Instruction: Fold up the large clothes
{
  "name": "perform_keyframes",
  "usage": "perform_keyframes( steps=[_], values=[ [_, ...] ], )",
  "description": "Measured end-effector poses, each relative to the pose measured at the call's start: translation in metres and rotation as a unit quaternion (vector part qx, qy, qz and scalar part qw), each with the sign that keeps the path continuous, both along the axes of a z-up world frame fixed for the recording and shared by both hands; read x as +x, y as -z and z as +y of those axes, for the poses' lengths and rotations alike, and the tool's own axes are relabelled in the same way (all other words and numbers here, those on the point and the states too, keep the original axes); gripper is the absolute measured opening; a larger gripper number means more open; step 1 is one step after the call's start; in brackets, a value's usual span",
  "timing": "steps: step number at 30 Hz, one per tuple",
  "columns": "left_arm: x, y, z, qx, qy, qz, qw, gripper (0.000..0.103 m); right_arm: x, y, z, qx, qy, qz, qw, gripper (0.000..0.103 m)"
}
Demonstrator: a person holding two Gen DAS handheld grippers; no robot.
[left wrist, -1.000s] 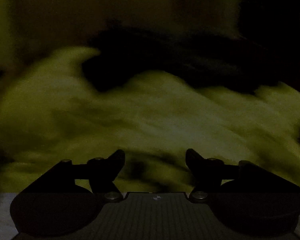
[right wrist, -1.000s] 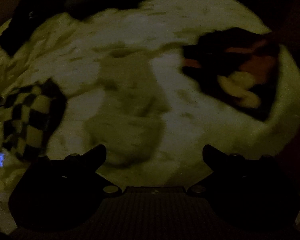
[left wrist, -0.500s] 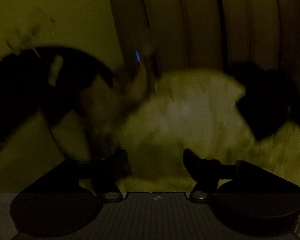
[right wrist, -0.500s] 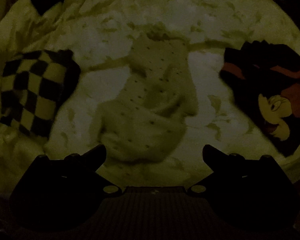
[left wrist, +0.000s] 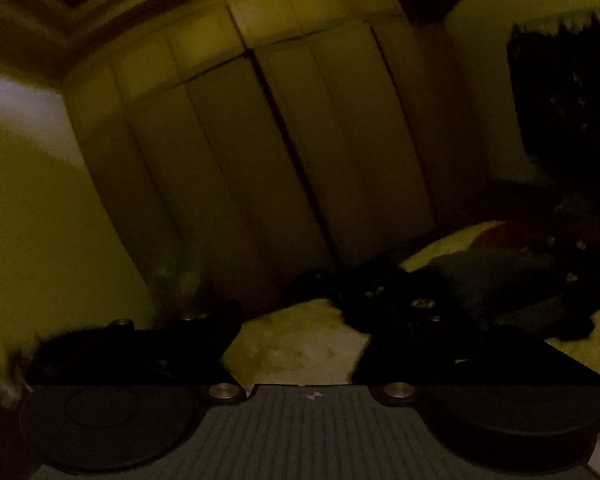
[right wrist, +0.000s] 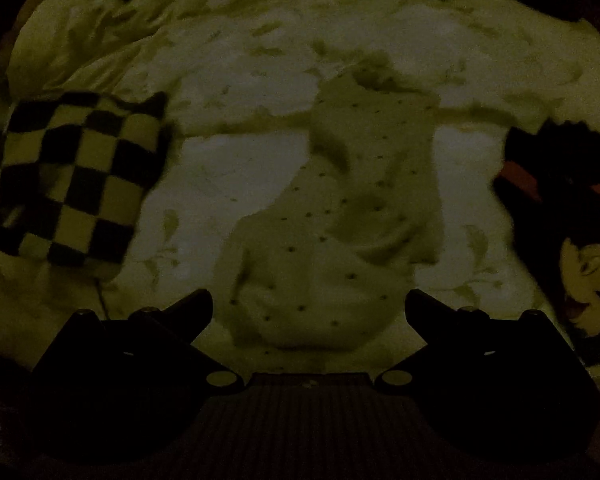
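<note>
A pale garment with small dark dots (right wrist: 340,224) lies crumpled on the light bed sheet (right wrist: 228,172) in the right wrist view, a thin strap stretched out to each side. My right gripper (right wrist: 308,304) hangs open and empty just above its near end. My left gripper (left wrist: 300,320) is open and empty, raised and facing the wardrobe (left wrist: 260,140), low over the bed sheet (left wrist: 296,344). The room is very dark.
A black-and-yellow checkered cloth (right wrist: 76,180) lies at the left of the bed. A dark cartoon-print garment (right wrist: 572,232) lies at the right. In the left wrist view dark clothes (left wrist: 440,292) are piled on the bed to the right, below a dark hanging item (left wrist: 560,100).
My left gripper swung up from the bed to face the wardrobe. My right gripper moved over the dotted garment, now centred between its fingers.
</note>
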State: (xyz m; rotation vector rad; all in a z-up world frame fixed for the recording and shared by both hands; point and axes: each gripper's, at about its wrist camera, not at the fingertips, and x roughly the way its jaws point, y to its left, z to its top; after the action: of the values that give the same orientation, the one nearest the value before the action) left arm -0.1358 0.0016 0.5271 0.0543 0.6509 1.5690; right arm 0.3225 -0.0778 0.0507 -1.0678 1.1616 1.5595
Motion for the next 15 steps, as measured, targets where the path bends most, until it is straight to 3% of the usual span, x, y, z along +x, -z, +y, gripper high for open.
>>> perform_keyframes(
  steps=[3,5,6,7,8,9,11,13,15],
  values=[
    [-0.024,-0.015,0.006,0.001,-0.073,0.074,0.9946,0.103,-0.005,-0.012,0.0,0.017,-0.007,0.011,1.0,0.102],
    [-0.057,-0.019,-0.002,-0.024,-0.152,0.14,0.9781,0.103,-0.007,-0.02,-0.001,0.033,-0.02,0.013,0.999,0.102],
    [-0.07,-0.017,-0.008,-0.032,-0.19,0.211,0.9584,0.103,-0.006,-0.022,-0.002,0.037,-0.027,0.01,0.999,0.102],
    [-0.084,-0.016,-0.018,-0.033,-0.225,0.289,0.93,0.103,-0.004,-0.021,-0.001,0.037,-0.032,0.009,0.999,0.102],
    [-0.105,-0.015,-0.035,-0.034,-0.258,0.362,0.8949,0.103,-0.001,-0.02,-0.002,0.035,-0.039,0.004,0.999,0.102],
    [-0.122,-0.02,-0.05,-0.044,-0.281,0.379,0.8808,0.103,0.002,-0.018,-0.002,0.034,-0.04,-0.003,0.999,0.102],
    [-0.156,-0.04,-0.089,-0.062,-0.339,0.338,0.8758,0.103,0.008,-0.013,-0.003,0.035,-0.04,-0.011,0.999,0.102],
    [-0.181,-0.057,-0.139,-0.041,-0.408,0.254,0.8759,0.103,0.008,-0.007,-0.001,0.023,-0.042,-0.013,0.999,0.102],
    [-0.178,-0.057,-0.193,-0.024,-0.409,0.139,0.9017,0.103,0.005,-0.005,0.002,0.016,-0.038,-0.009,0.999,0.102]
  ],
)
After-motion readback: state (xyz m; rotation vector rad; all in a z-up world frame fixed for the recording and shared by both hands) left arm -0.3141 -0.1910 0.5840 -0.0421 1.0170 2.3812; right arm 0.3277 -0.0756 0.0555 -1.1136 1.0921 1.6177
